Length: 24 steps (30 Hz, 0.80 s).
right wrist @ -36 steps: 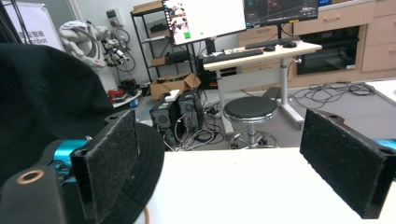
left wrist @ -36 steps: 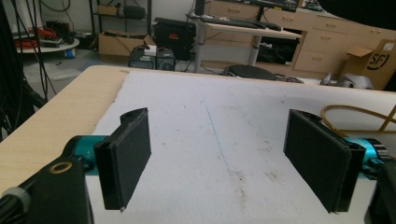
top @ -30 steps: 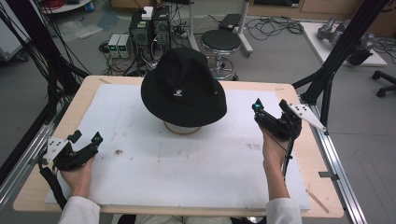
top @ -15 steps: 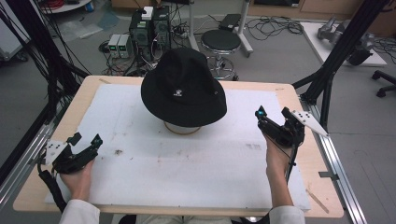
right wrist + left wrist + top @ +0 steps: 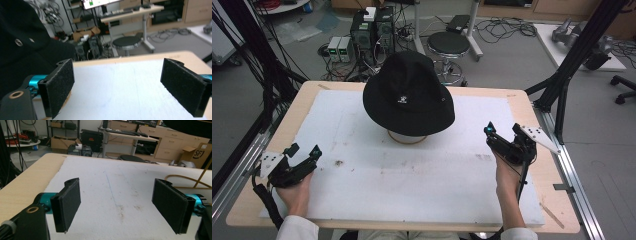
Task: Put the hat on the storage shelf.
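- Since a second earlier, the right gripper [image 5: 503,135] had come down from above the table's right edge to sit low over the mat and nearer the person, while the left gripper [image 5: 303,152] had barely shifted.
- The wooden table [image 5: 527,102] carried a white foam mat [image 5: 412,180] over most of its top; the left gripper view showed brown smudges and a faint blue line on the mat [image 5: 117,195] that the high view hardly showed.
- A black bucket hat [image 5: 408,95] with a small white logo sat on a round stand in the middle of the far half of the mat, well apart from both grippers.
- In the right gripper view the hat [image 5: 27,45] filled the left side, showing two metal eyelets that were hard to see from above.
- In the left gripper view only the stand's tan ring [image 5: 187,180] appeared, at the right.
- The left gripper [image 5: 116,206] hovered over the mat's near left part, jaws wide apart with nothing between them.
- The right gripper [image 5: 117,86] was over the mat's right part, jaws likewise spread and empty.
- A black stool [image 5: 448,44] stood on the floor beyond the table; the right gripper view also showed it [image 5: 127,42].
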Each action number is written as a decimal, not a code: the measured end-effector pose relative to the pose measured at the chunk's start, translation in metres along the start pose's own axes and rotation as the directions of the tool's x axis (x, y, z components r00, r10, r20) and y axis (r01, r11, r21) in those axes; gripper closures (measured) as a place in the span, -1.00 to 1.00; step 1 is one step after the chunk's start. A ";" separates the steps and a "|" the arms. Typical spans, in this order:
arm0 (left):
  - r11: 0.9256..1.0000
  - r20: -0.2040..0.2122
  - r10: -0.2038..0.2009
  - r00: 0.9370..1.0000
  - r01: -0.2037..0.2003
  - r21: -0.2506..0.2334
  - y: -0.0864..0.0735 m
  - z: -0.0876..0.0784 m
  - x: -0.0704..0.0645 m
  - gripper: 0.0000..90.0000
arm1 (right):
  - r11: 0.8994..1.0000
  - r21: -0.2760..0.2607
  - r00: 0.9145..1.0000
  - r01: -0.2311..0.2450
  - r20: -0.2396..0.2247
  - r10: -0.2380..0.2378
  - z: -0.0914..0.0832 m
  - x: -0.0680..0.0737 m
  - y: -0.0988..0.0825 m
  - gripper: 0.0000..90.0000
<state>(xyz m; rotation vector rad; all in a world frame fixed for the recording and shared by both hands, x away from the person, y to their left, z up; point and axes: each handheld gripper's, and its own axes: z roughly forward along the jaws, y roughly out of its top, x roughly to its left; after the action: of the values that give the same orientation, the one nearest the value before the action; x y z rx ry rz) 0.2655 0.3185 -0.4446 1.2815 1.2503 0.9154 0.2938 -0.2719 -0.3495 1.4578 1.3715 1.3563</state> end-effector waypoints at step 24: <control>1.000 -0.001 0.006 1.000 -0.006 0.002 -0.001 -0.008 -0.003 -0.49 | 0.997 -0.020 0.997 0.072 0.025 -0.072 0.001 -0.016 -0.069 -0.76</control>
<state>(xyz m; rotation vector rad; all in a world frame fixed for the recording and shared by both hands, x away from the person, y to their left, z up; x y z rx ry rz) 0.2570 0.3172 -0.4445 1.2873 1.2491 0.9190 0.2807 -0.2742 -0.4190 1.3933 1.3773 1.2996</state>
